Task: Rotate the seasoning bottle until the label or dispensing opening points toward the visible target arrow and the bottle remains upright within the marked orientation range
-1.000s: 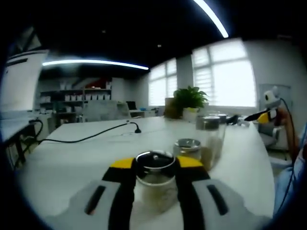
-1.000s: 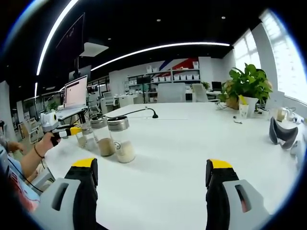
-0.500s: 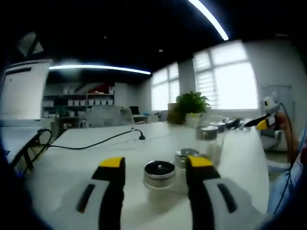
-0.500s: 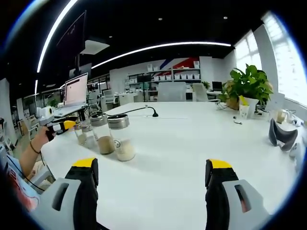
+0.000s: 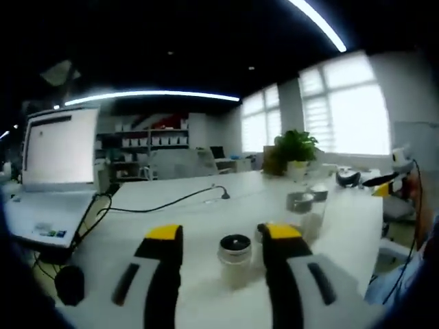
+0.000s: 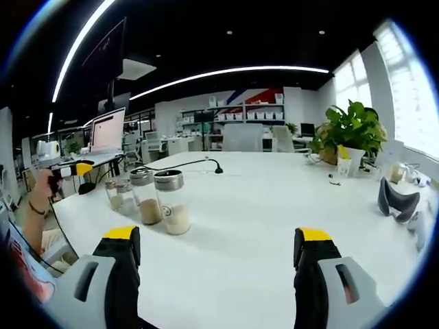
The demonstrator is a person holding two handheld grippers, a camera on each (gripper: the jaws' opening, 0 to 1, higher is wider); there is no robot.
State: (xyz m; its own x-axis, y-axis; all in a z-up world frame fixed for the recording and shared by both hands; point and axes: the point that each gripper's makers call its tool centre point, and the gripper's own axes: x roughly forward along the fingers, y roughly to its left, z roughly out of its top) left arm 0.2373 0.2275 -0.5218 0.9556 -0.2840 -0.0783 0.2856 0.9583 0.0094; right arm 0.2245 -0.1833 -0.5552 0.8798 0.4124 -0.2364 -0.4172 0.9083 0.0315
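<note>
Left gripper view. We see the left hand-held gripper (image 5: 223, 241) released, its yellow-tipped jaws standing apart over the white worktop (image 5: 171, 219). The seasoning bottle (image 5: 234, 260), upright with a dark metal lid, stands between the jaw tips; we cannot tell whether either tip touches it. Further lidded bottles (image 5: 302, 212) stand beyond it to the right. A black cable (image 5: 164, 203) crosses the worktop toward an open laptop (image 5: 51, 171) at far left. A potted plant (image 5: 296, 149) stands near the windows. At the right edge, a hand holds the right hand-held gripper (image 5: 392, 184).

Right gripper view. We see the right hand-held gripper (image 6: 218, 250) released, jaws wide apart over bare worktop (image 6: 274, 205), grasping nothing. A row of lidded bottles (image 6: 154, 199) stands upright to the left, well apart from the jaws; we cannot tell which is the seasoning bottle. At far left, a hand (image 6: 40, 188) holds the left hand-held gripper (image 6: 75, 168). The potted plant (image 6: 350, 133) stands at far right.
</note>
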